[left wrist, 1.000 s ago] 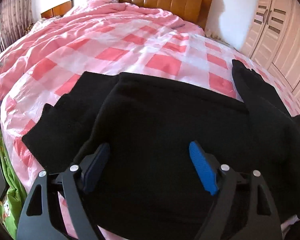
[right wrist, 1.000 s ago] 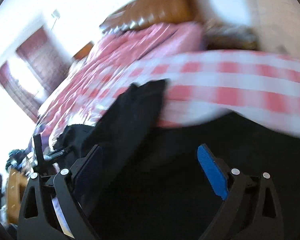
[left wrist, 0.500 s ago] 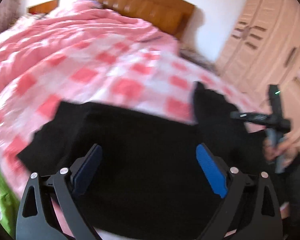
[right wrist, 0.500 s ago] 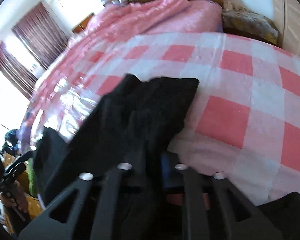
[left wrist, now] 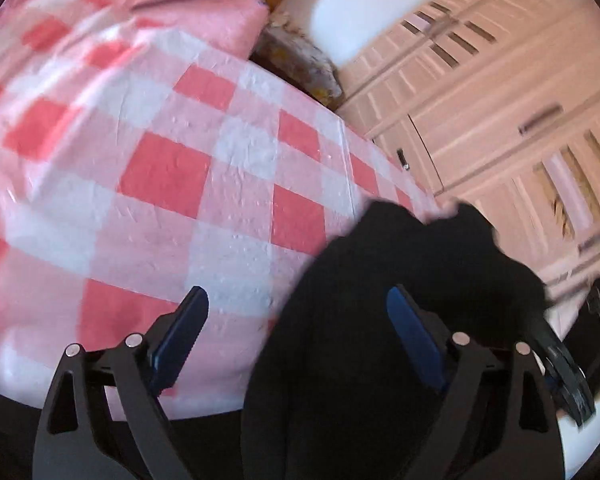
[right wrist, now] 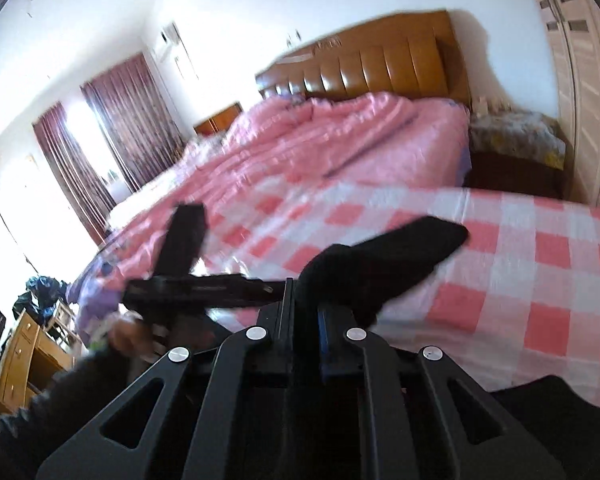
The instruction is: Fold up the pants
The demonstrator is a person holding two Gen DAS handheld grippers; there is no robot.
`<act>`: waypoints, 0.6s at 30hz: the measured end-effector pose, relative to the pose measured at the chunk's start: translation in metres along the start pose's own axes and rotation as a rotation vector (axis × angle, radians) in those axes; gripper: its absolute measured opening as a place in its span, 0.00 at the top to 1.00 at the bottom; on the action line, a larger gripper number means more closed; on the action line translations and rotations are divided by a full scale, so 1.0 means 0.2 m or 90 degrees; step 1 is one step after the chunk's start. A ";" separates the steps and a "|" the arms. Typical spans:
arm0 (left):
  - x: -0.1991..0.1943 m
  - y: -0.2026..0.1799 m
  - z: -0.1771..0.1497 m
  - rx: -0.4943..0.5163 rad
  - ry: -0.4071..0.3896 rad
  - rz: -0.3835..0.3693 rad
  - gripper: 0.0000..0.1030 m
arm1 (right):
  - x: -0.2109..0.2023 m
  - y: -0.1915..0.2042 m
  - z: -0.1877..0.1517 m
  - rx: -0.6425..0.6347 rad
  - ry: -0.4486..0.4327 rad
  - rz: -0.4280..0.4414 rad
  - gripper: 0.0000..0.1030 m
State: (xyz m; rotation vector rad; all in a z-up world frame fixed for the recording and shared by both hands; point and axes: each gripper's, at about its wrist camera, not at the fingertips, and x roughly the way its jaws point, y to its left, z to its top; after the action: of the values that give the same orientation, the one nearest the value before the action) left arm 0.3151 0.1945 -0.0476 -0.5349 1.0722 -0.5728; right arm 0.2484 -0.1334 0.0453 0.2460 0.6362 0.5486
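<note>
- Right gripper [right wrist: 304, 312]: I see its jaws drawn together with black cloth pinched between them; a blue pad [right wrist: 324, 330] shows just beside the fabric.
- Pants [right wrist: 384, 258]: from the right wrist view, a black fold rises out of the closed jaws and tapers to a blunt end pointing right, over the checked bedspread [right wrist: 540, 256]. I cannot tell whether that end touches the spread.
- Left gripper [left wrist: 296, 320]: I see its jaws spread wide, with nothing between the blue pads [left wrist: 410, 330]. The left finger sits over the bedspread [left wrist: 172, 176], the right finger over black cloth.
- Pants [left wrist: 380, 320] in the left wrist view: a dark mass fills the lower right, reaching up to two rounded peaks near the bed's edge, with the checked spread bare to its left.
- In the right wrist view, the other hand-held unit crosses the lower left as a dark bar, gripped by a blurred hand [right wrist: 128, 332].
- Surroundings: a wooden headboard [right wrist: 380, 68] stands at the far end, with a rumpled pink quilt [right wrist: 320, 140] below it; a pale wardrobe [left wrist: 500, 92] lines the right side; dark red curtains [right wrist: 112, 128] hang at the left.
- Both views show motion blur, so fine edges of the cloth are unclear.
</note>
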 end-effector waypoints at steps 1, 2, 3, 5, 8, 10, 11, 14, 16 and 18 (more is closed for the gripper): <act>-0.02 0.00 -0.01 -0.015 -0.011 -0.044 0.13 | -0.03 0.03 0.03 -0.005 -0.015 0.001 0.88; -0.05 0.00 -0.01 -0.024 -0.028 -0.081 0.13 | -0.06 0.09 0.08 -0.007 -0.037 0.013 0.88; -0.10 0.00 -0.02 -0.031 -0.049 -0.092 0.13 | -0.08 0.13 0.12 -0.011 -0.050 0.024 0.88; -0.25 0.02 -0.05 -0.045 -0.108 -0.105 0.12 | -0.10 0.30 0.18 -0.043 -0.066 0.051 0.88; -0.57 0.18 -0.19 -0.094 -0.200 -0.117 0.09 | -0.07 0.69 0.14 -0.135 -0.048 0.112 0.88; -0.74 0.32 -0.31 -0.128 -0.241 -0.072 0.07 | 0.08 0.99 0.01 -0.207 0.004 0.138 0.85; -0.82 0.40 -0.39 -0.145 -0.255 -0.046 0.06 | 0.16 1.08 -0.06 -0.231 0.038 0.144 0.78; -1.05 0.70 -0.75 -0.244 -0.293 0.010 0.05 | 0.38 1.31 -0.35 -0.264 0.163 0.218 0.13; -1.12 0.86 -0.93 -0.297 -0.296 -0.008 0.07 | 0.39 1.39 -0.47 -0.292 0.175 0.241 0.13; -1.18 0.94 -1.07 -0.294 -0.303 -0.074 0.16 | 0.36 1.40 -0.55 -0.311 0.176 0.234 0.14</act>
State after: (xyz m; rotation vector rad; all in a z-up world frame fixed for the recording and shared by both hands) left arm 0.0663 0.4627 -0.0994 -1.0839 0.7142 -0.2689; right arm 0.1142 0.1454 0.0304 -0.1822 0.7060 1.0837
